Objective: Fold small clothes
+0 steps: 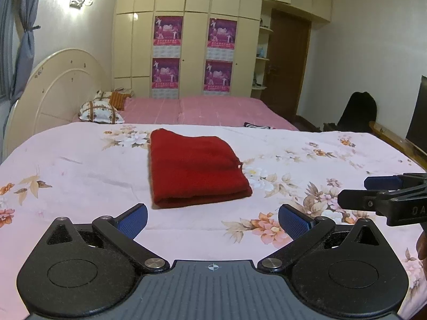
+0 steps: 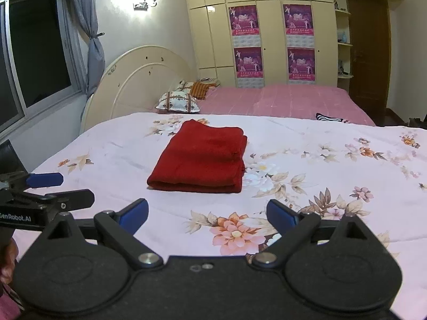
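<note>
Left gripper point(image 1: 212, 220) had its jaws spread wide, nothing between them. Right gripper point(image 2: 207, 213) was likewise spread and empty. Both hovered above the floral sheet point(image 1: 80, 165), near its front edge. Red cloth point(image 2: 202, 160) lay folded flat on the sheet just beyond both, touching neither. Pink bed point(image 2: 280, 98) behind.

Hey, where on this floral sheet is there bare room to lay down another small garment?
The floral sheet is bare right of the folded red cloth, out to its far right edge. There is also bare sheet left of the cloth, toward the headboard. The near strip is crowded: the left gripper and right gripper hover there.
</note>
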The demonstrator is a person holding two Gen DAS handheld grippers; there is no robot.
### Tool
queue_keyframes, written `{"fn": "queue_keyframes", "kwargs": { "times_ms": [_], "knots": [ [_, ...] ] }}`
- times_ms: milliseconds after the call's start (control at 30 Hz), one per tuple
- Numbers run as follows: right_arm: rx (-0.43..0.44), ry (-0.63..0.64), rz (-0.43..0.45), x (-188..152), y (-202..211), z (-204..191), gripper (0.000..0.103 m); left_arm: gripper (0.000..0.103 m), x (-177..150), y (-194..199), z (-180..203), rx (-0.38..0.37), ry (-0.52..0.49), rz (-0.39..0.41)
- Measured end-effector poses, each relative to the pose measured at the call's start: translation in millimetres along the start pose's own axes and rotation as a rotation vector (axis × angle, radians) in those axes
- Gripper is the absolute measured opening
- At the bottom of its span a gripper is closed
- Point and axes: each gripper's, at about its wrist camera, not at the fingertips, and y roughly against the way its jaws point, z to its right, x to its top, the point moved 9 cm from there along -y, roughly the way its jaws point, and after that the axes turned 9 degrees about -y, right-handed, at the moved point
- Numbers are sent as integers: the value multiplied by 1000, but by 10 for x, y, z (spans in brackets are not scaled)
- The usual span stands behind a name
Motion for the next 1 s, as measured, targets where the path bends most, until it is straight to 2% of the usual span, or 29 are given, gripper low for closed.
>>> {"fn": "queue_keyframes", "kwargs": {
  "times_ms": [1000],
  "knots": [
    [-1,-12,-4,-29,55,24,96,103,-2,13,35,-14,14,1]
  ]
}}
